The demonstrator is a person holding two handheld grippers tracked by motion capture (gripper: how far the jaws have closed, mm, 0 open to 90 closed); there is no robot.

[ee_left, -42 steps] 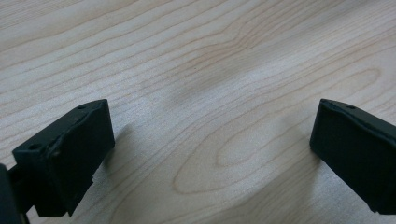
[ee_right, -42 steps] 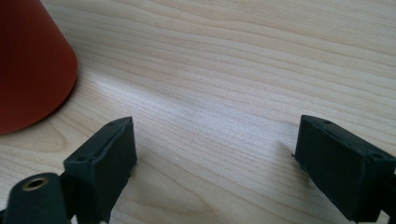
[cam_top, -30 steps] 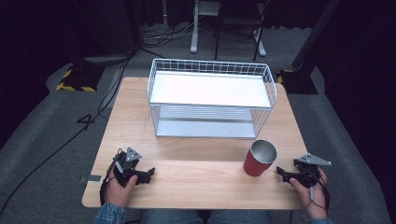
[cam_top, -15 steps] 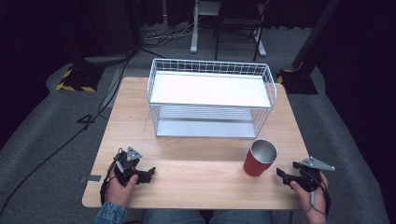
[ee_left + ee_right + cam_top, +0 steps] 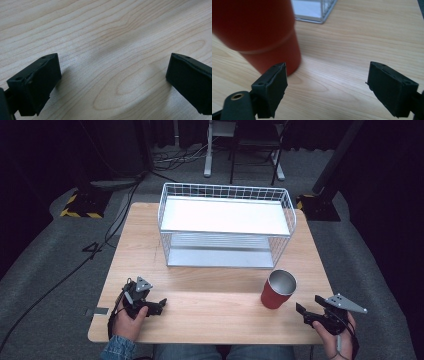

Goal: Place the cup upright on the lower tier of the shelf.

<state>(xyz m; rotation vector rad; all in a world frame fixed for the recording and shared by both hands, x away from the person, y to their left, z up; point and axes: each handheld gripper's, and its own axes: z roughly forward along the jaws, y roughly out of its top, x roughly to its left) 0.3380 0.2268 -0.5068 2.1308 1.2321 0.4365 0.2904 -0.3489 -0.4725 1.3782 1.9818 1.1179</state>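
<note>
Two black tongs [image 5: 161, 306] [image 5: 301, 313] gaping wide, round red cup [image 5: 278, 290], white wire basket [image 5: 226, 227], pale woodgrain table [image 5: 210, 315]

Bright lit table [image 5: 215, 305], dark surroundings, blurred red cup [image 5: 257, 32] close up

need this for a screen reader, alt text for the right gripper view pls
A red cup stands on a wooden table, just beyond the open right gripper and nearer one jaw. A wire rack's corner shows behind.
</note>
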